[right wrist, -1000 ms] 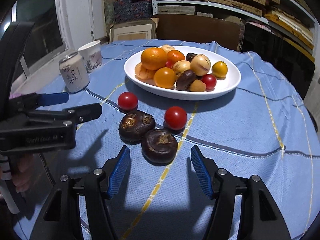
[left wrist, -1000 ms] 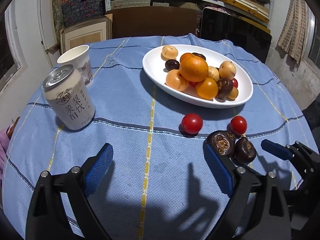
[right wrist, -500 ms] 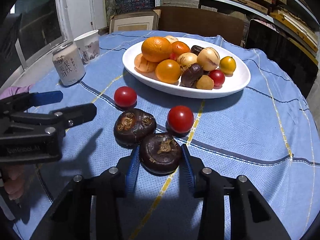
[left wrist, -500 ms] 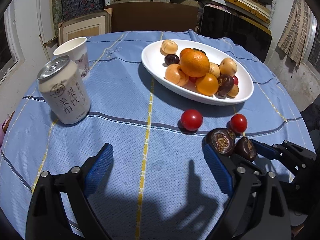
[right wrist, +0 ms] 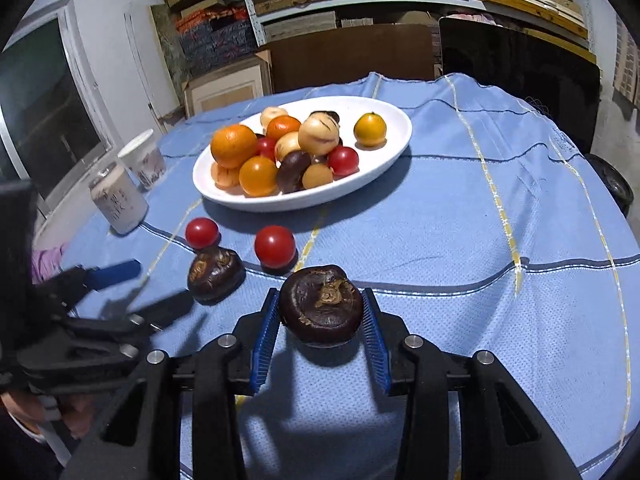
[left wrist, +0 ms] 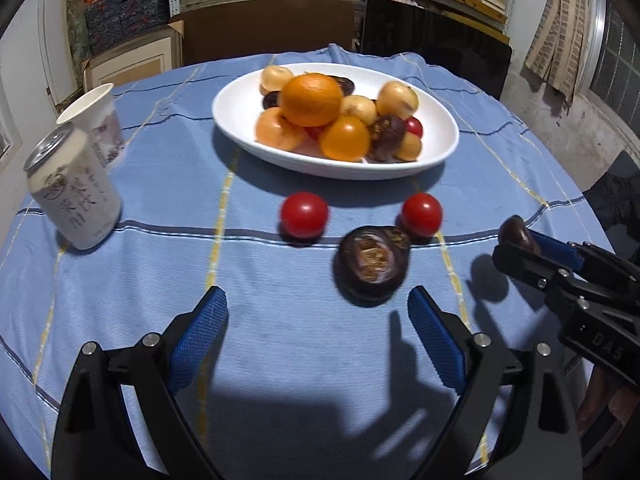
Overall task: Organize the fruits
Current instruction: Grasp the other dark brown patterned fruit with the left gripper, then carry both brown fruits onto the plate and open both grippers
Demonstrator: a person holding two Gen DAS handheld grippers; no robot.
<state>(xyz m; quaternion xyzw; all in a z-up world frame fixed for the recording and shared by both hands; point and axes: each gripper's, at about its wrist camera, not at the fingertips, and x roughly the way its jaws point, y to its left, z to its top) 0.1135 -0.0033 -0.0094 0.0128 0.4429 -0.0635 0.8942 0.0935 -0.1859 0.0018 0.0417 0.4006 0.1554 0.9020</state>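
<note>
**Dark fruit gripped by the right tongs; left tongs held wide and empty**

A dark brown, wrinkled fruit [right wrist: 321, 305] is clamped between the blue pads of the right gripper [right wrist: 320, 328], pressed on both sides and lifted clear of the blue tablecloth [right wrist: 460, 248], on which its shadow is cast below. In the left wrist view the same fruit [left wrist: 517, 235] is seen at the tip of the right gripper [left wrist: 520, 246], off to the right of the left tongs.

The left gripper [left wrist: 318, 332] is held wide open, with nothing between its pads. A second dark fruit [left wrist: 372, 261] lies on the cloth just ahead of it, nearer its right finger and not touched. Beyond that fruit two red tomatoes are seen, one to the left [left wrist: 304, 215] and one to the right [left wrist: 421, 209], apart from each other. Further ahead of both tongs the white oval dish [left wrist: 440, 148] is set, piled with oranges, pale round fruits, dark fruits and small red ones. Far to the left of the left tongs a drink can [left wrist: 74, 192] is stood, with a paper cup [left wrist: 98, 120] just behind it.
</note>
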